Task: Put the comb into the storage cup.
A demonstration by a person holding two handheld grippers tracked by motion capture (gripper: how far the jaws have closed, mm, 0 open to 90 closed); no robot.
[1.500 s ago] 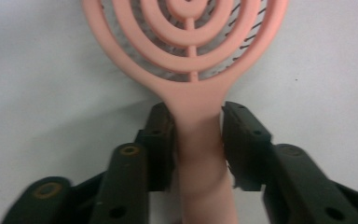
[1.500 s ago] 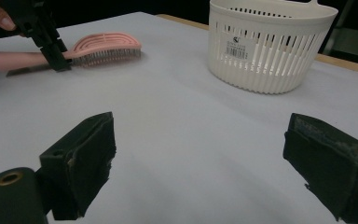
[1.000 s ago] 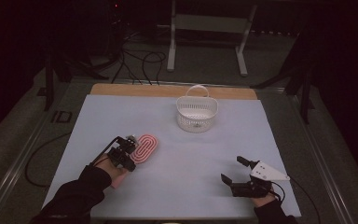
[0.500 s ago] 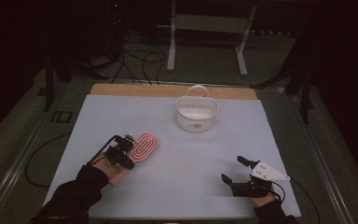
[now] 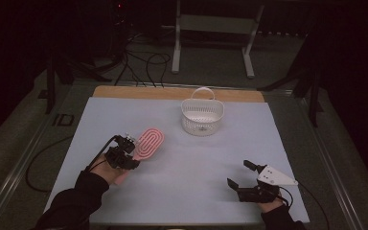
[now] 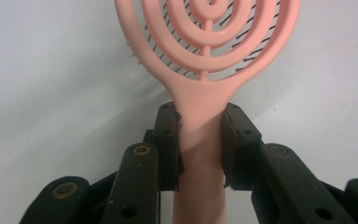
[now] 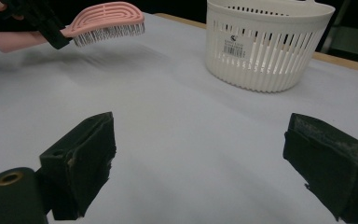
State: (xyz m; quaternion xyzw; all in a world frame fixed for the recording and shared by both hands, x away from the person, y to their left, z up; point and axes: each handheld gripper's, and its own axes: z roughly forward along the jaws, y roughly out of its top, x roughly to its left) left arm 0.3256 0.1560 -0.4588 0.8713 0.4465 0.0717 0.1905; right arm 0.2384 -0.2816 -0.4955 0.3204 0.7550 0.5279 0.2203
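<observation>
Right now my left gripper (image 5: 126,152) is clamped on the handle of the pink hairbrush (image 6: 205,79); in the left gripper view both pads press the handle from either side, just below the point where it widens into the ringed head. My left forearm comes in from the lower left of the high view and angles toward the table's middle, the hand low. From the right gripper view the brush is off the mat, bristles pointing down, head level, its shadow on the sheet beneath.

My right gripper (image 5: 245,174) sits low near the front edge of the white mat (image 5: 182,163), jaws spread wide with nothing between them, just bare sheet. It stands well apart from the left one.

Beyond the brush's tip, farther across the mat, stands the white slatted basket (image 5: 201,116), upright, its handle raised. Open mat lies between the brush head and the basket's wall; I see nothing in the way.
</observation>
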